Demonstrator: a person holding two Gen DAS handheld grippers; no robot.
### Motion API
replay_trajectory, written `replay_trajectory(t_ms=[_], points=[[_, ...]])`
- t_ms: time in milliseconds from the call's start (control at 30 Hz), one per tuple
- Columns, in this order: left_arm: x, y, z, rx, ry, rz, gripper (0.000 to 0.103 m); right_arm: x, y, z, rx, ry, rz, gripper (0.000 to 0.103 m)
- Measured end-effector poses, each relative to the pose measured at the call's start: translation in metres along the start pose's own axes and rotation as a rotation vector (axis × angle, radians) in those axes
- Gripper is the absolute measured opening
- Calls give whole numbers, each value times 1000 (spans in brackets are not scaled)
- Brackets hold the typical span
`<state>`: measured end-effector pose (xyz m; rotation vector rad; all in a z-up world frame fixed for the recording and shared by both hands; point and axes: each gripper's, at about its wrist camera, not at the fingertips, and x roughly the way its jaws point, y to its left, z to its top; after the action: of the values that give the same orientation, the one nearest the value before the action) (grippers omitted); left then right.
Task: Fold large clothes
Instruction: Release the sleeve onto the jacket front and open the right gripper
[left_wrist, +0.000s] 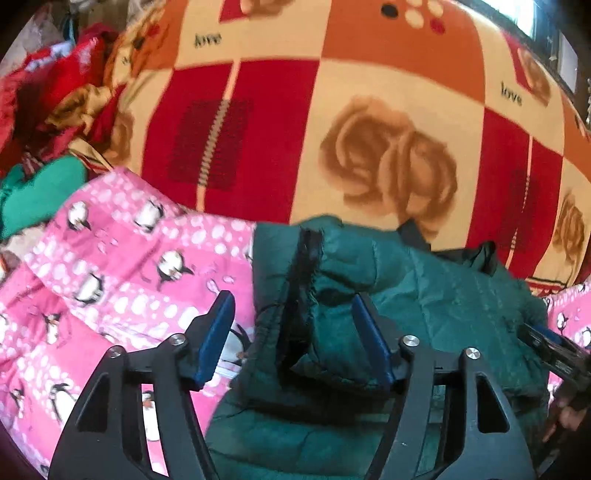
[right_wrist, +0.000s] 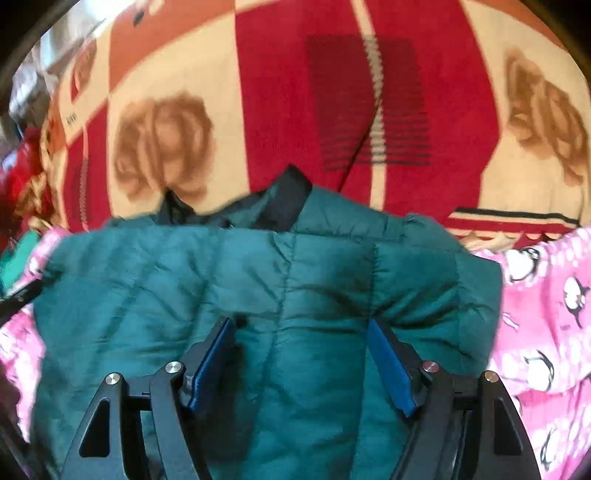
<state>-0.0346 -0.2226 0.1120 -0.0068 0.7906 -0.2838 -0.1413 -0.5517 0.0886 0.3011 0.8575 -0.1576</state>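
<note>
A dark green quilted jacket (left_wrist: 424, 295) lies on a pink penguin-print quilt (left_wrist: 122, 273). My left gripper (left_wrist: 293, 306) is open, its jaws straddling the jacket's left edge with a black zipper seam (left_wrist: 304, 266). In the right wrist view the jacket (right_wrist: 184, 280) fills the middle, its black collar (right_wrist: 288, 195) at the far side. My right gripper (right_wrist: 301, 325) is open, jaws wide over the quilted back, holding nothing. The right gripper also shows at the right edge of the left wrist view (left_wrist: 554, 350).
A red, orange and cream blanket with rose prints (left_wrist: 369, 110) covers the bed beyond the jacket. A heap of red, gold and green clothes (left_wrist: 55, 110) lies at the far left. The pink quilt (right_wrist: 546, 314) extends to the right of the jacket.
</note>
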Motion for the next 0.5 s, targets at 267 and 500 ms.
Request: replay_trajectory(t_ms=[267,500], points=[[-3,-29,-5,66,-6,2,68,-38,2,-27,-58,0,-48,73],[39,-45,-23,91,80,57,69,-5,-9,-35,-72,30,-114,73]])
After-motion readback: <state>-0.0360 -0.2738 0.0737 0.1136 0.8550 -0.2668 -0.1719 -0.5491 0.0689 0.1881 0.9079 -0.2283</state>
